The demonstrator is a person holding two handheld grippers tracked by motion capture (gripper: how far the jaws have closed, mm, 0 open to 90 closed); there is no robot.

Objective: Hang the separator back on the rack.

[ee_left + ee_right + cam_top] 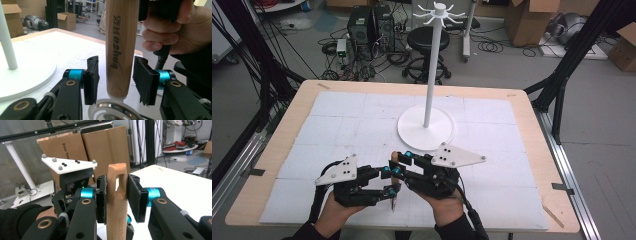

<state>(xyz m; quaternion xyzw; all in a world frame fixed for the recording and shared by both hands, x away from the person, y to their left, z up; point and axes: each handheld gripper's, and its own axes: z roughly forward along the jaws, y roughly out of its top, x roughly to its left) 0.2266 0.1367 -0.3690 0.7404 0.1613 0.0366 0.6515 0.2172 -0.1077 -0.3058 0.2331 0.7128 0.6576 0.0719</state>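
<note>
One wooden handle (117,202), clamped near its slotted end by the right gripper (117,195); its lower part stands between the left gripper's (120,80) narrowed jaws, pads not pressing. One white stand (427,127) just beyond, on the table (272,150).

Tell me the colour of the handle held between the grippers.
Light natural wood handle with dark printed lettering, clearest in the left gripper view.

Both grippers, left gripper (388,184) and right gripper (396,162), meet near the white stand (427,127).
</note>
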